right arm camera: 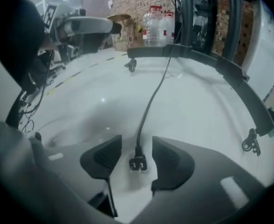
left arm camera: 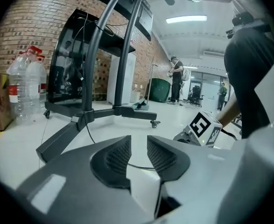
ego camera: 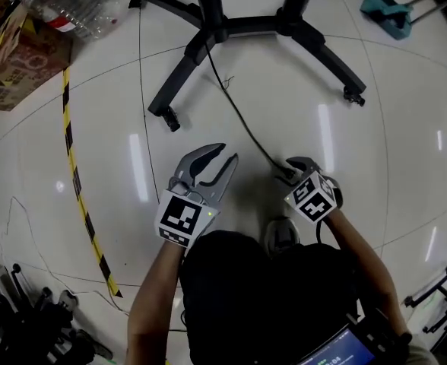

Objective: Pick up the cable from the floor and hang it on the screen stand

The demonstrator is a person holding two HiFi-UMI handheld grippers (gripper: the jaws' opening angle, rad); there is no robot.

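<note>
A black cable (ego camera: 242, 116) runs from the screen stand's base (ego camera: 231, 29) across the white floor toward me. Its plug (right arm camera: 138, 163) lies on the floor between the jaws of my right gripper (right arm camera: 137, 140), with a gap on each side; the pads do not touch it. In the head view the right gripper (ego camera: 293, 170) sits low over the cable's end. My left gripper (ego camera: 225, 157) hovers open and empty to the left of the cable. In the left gripper view the left gripper (left arm camera: 139, 143) points at the stand (left arm camera: 104, 111), and the cable (left arm camera: 137, 166) shows beyond its pads.
The stand's black legs end in casters (ego camera: 169, 120). A cardboard box (ego camera: 18, 59) and water bottles (ego camera: 71, 6) sit at the far left. Yellow-black tape (ego camera: 75, 181) crosses the floor on the left. A teal dustpan (ego camera: 387, 10) lies far right. My shoe (ego camera: 282, 234) is near the plug.
</note>
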